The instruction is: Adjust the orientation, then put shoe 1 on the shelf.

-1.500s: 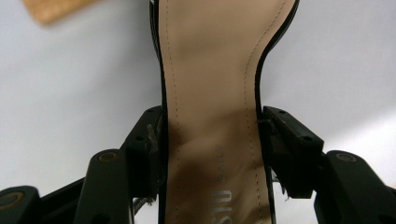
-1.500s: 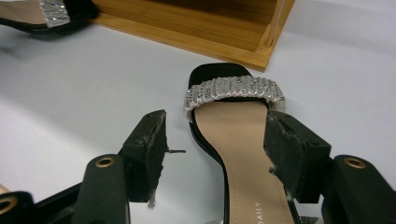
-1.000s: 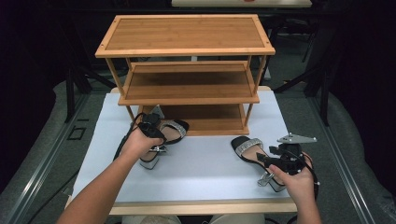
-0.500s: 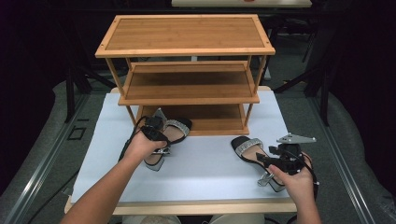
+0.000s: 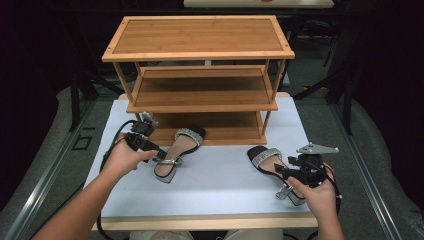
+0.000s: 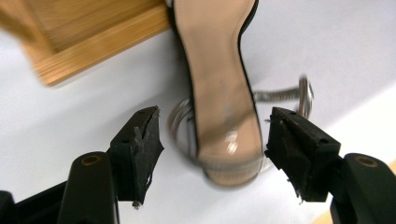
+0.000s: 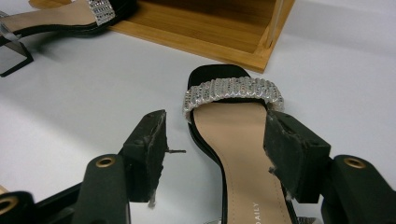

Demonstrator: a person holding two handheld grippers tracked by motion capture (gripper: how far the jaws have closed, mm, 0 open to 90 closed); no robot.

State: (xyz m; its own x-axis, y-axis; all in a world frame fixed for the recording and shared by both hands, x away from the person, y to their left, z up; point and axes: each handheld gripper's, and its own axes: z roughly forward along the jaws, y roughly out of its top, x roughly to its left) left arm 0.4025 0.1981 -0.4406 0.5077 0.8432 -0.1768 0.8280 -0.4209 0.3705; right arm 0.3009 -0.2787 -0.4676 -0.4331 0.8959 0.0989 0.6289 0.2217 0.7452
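Left hand-held gripper (image 6: 212, 154) has just opened, releasing the left sandal (image 5: 177, 150) by the shoe rack (image 5: 200, 95); right hand-held gripper (image 7: 217, 154) straddles the right sandal (image 7: 238, 140), apparently gripping it.

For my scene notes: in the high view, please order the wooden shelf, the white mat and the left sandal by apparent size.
1. Wooden shelf, though nearer the camera above.
2. White mat, partly covered by the shelf, so the order with it is unsure.
3. Left sandal, clearly smallest.
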